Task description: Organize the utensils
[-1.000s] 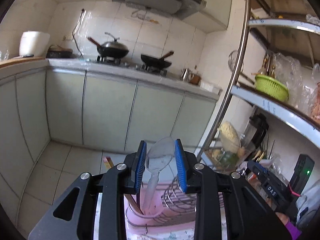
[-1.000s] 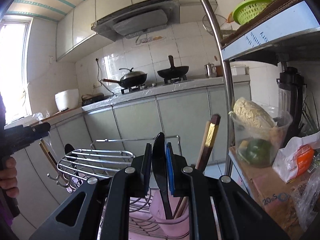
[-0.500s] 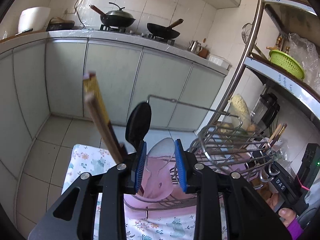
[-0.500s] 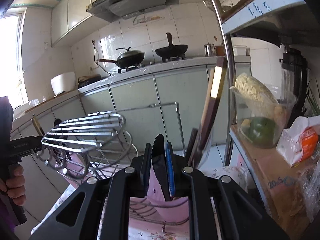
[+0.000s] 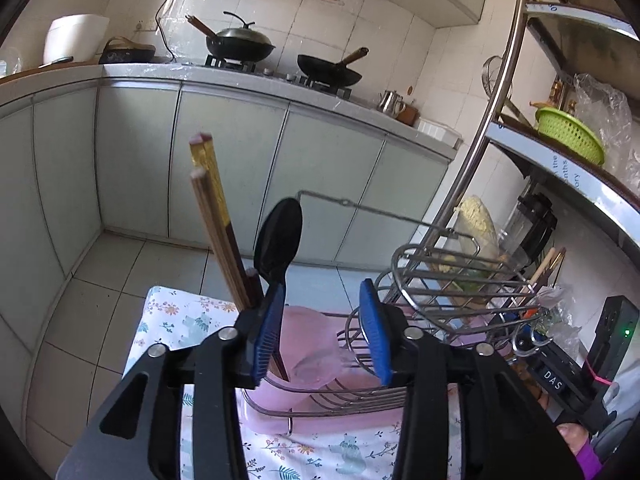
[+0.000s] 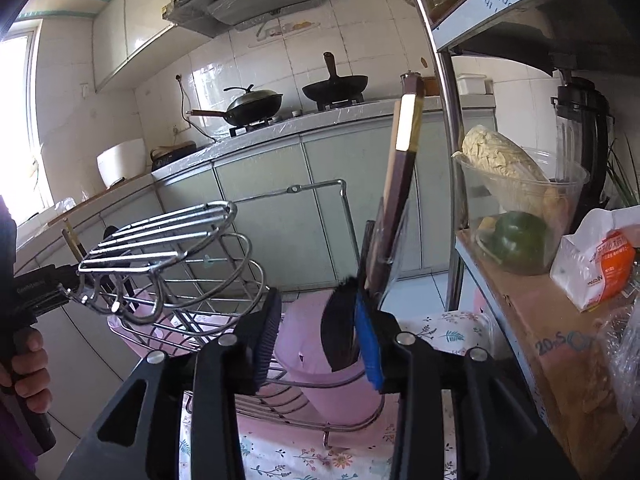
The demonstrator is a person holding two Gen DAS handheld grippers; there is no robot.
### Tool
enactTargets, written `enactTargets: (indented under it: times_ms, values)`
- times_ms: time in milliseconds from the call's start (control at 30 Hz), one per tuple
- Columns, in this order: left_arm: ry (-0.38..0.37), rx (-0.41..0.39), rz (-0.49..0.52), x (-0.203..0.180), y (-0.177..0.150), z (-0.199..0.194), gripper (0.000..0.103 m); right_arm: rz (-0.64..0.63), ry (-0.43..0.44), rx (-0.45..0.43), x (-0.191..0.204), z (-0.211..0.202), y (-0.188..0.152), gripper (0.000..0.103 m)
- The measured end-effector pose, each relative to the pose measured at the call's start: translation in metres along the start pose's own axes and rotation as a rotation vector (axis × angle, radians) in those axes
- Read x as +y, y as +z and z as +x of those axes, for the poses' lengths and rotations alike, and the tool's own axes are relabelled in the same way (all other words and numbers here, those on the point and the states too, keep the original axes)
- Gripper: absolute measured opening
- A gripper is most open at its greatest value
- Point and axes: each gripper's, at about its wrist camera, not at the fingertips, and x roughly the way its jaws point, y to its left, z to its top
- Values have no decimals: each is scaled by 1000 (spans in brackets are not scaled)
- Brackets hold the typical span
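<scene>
In the left wrist view my left gripper [image 5: 322,334] is open above a pink utensil cup [image 5: 280,384] in a wire drying rack [image 5: 436,292]. A clear plastic spoon [image 5: 316,360] lies in the cup between the fingers, free of them. Brown chopsticks [image 5: 216,220] and a black spoon [image 5: 278,236] stand in the same cup. In the right wrist view my right gripper [image 6: 318,340] is open over another pink cup [image 6: 320,356]. A black serrated knife [image 6: 338,328] stands in it, leaning on the right pad, beside dark chopsticks [image 6: 402,176].
The rack stands on a floral cloth [image 5: 168,320]. A metal shelf post [image 6: 448,120] rises at the right, with a bowl of vegetables [image 6: 516,208] on a cardboard box [image 6: 560,340]. Kitchen cabinets and woks [image 5: 240,44] lie behind. The other hand-held unit [image 6: 28,300] is at left.
Both grippers lowered toward the pink cups and opened. The left let go of the clear spoon and the right let go of the black knife; both now rest in the cups.
</scene>
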Motion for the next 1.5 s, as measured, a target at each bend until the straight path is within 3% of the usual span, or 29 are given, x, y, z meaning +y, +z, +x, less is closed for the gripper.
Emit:
enactTargets:
  times_ms: [333, 633, 733, 1000, 1067, 1267, 1500]
  values:
    - [-1, -77, 43, -13, 5, -35, 43, -5, 11, -45, 5, -33, 10, 39]
    - [13, -134, 99, -35, -13, -67, 44, -7, 12, -101, 15, -76, 4, 40]
    - [3, -135, 79, -36, -22, -73, 44, -3, 19, -104, 21, -87, -5, 51]
    - [9, -109, 70, -39, -47, -78, 45, -50, 23, -74, 44, -97, -27, 54]
    - [10, -98, 59, -38, -54, -77, 51, -43, 29, -55, 47, -96, -32, 54]
    - [33, -85, 55, -39, -68, -74, 52, -19, 29, 18, 50, -88, -45, 54]
    - [71, -58, 100, -50, -84, -67, 52, -8, 0, 58, 51, -80, -60, 54]
